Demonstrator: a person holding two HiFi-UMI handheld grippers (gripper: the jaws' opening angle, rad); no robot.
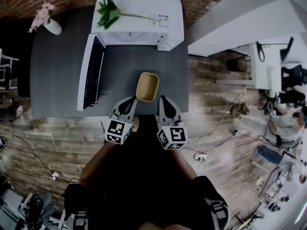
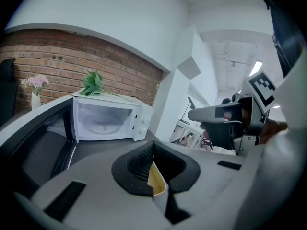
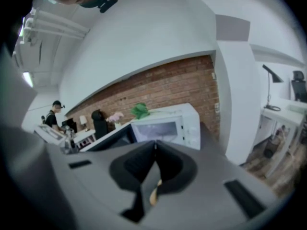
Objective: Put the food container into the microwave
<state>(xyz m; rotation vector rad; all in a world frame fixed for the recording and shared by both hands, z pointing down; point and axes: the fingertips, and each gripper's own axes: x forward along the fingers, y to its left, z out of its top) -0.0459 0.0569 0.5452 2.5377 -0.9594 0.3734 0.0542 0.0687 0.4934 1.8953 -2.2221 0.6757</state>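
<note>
The tan food container (image 1: pixel 147 86) is over the dark table (image 1: pixel 57 71), in front of the white microwave (image 1: pixel 139 13), whose door (image 1: pixel 91 71) stands open to the left. My left gripper (image 1: pixel 134 99) is at its near left corner and my right gripper (image 1: pixel 161 98) at its near right corner. In the left gripper view the jaws (image 2: pixel 153 145) meet, with the yellow container wall (image 2: pixel 156 178) pinched low between them. In the right gripper view the jaws (image 3: pixel 154 143) also meet, and a yellow sliver of the container (image 3: pixel 154 194) shows. The open microwave (image 2: pixel 108 121) (image 3: pixel 168 126) lies ahead.
A green plant (image 1: pixel 109 11) lies on top of the microwave. A white vase of pink flowers (image 1: pixel 48 23) stands at the table's far left corner. A brick wall runs behind. A person (image 1: pixel 288 123) sits at desks to the right, and cables cross the wooden floor.
</note>
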